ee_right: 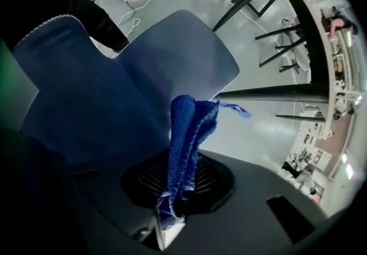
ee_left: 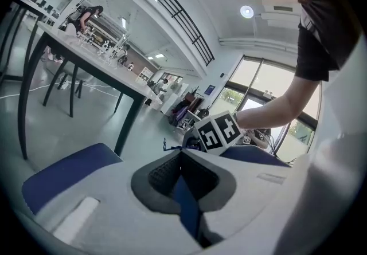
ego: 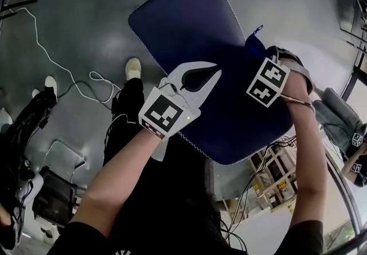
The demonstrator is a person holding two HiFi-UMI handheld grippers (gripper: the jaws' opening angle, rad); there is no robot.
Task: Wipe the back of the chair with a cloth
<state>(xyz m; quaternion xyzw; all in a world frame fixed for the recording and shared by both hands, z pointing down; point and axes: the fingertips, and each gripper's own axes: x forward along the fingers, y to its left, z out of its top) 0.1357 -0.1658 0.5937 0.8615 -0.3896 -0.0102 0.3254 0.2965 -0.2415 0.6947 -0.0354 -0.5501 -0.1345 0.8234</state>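
Left gripper (ego: 198, 76), lower centre of the head view, white body with its marker cube toward the person: jaws drawn together on the near edge of the chair (ego: 189, 19). The left gripper view confirms this, with a thin blue strip of the chair pinched between the two grey pads and blue panels spreading to either side below. Right gripper (ee_right: 172, 191), right of centre in the head view and level with the left one: jaws clamped on the cloth (ee_right: 186, 133), a blue towelling piece folded into a narrow upright bundle with a loose thread at its top. In the head view the cloth shows as a dark blue lump just above the right gripper's cube, at the right-hand edge of the chair back. Whether it touches the panel cannot be told from either view. The chair is dark blue with a pale stitched rim. Its back fills the middle of the head view nearest the person, and the seat runs away toward the top of the frame. Both bare forearms reach in from the bottom corners. Further out, a grey glossy floor (ego: 74, 7), a white cable (ego: 51, 59) looping across the left side, and a pale shoe (ego: 133, 67) with a black trouser leg just left of the chair. Farthest in the left gripper view, upper left — a long table (ee_left: 86, 53) on black legs.
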